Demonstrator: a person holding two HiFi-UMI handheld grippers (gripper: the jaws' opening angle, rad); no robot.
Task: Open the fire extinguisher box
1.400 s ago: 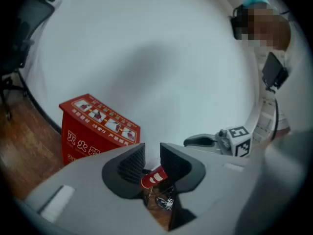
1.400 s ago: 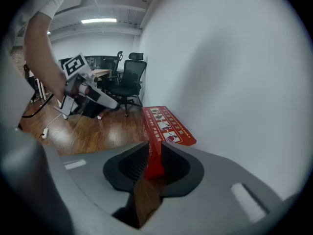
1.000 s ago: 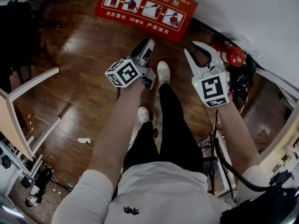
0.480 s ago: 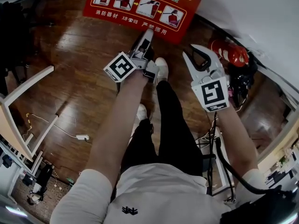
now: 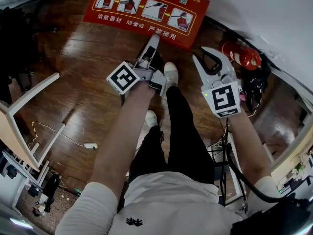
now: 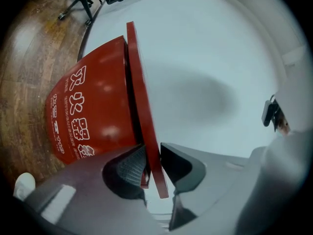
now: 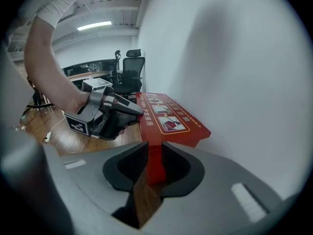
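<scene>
The red fire extinguisher box [image 5: 146, 9] stands on the wooden floor against the white wall, its lid printed with instruction pictures. My left gripper [image 5: 154, 38] reaches to the lid's near edge. In the left gripper view the thin lid edge [image 6: 142, 106] runs between the jaws, which have just been closing and now press on it; the box front [image 6: 93, 111] with white characters lies left of it. The left gripper [image 6: 154, 163] is shut on that edge. My right gripper [image 5: 208, 53] hovers to the right, open and empty, its jaws [image 7: 154, 153] pointing at the box [image 7: 166, 116].
A red fire extinguisher [image 5: 242, 55] lies by the wall at the right, next to black gear [image 5: 254, 84]. A white wooden frame [image 5: 29, 111] stands at the left, a cable and plug block [image 5: 88, 146] on the floor. The person's shoe [image 5: 170, 75] is just before the box.
The left gripper has moved forward to the box's lid edge and rolled, its marker cube turning. The right gripper has stayed in place.
</scene>
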